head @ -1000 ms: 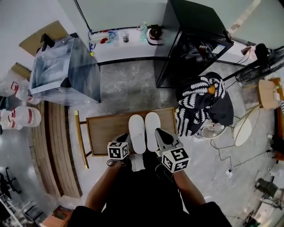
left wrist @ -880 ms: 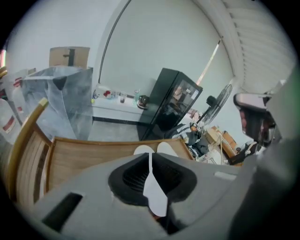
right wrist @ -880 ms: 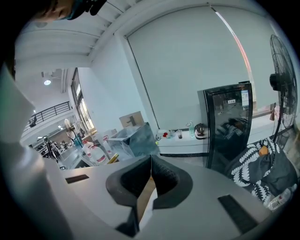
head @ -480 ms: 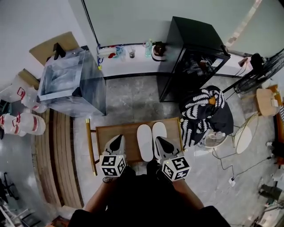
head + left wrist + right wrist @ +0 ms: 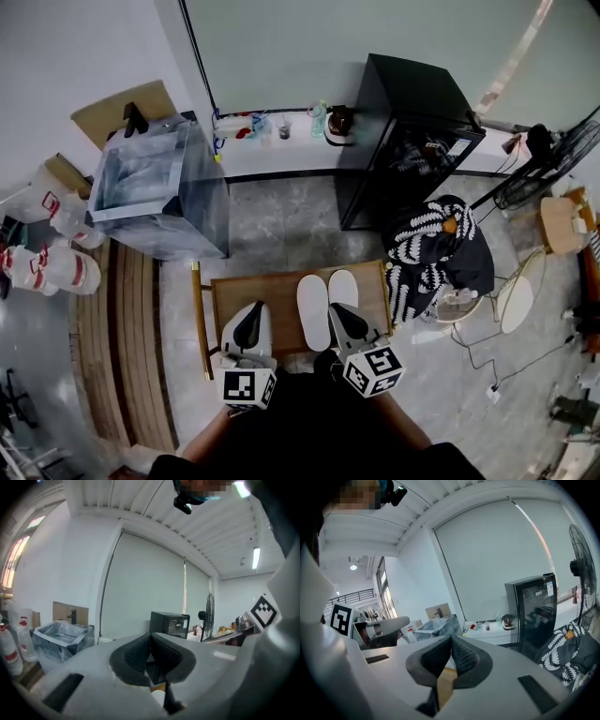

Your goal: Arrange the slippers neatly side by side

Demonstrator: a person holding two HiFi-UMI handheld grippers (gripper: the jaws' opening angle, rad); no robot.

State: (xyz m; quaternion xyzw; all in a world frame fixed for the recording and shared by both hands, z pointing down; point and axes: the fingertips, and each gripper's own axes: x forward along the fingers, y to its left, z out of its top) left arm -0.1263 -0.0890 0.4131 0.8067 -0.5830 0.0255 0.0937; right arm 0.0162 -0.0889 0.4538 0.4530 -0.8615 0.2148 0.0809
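- Jaws of the left gripper (image 5: 251, 314) together, empty, over the wooden table (image 5: 230, 291), apart from the slippers.
- Slippers (image 5: 314, 311) lie side by side mid-table, long axes pointing away from the person.
- Right gripper (image 5: 339, 311) pinched together, empty, nearer, just beside the right slipper (image 5: 344, 285).

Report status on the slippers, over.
Left claw shut, empty. Right claw shut, empty. Slippers side by side on the wooden table, neither held. Nothing blocking them.
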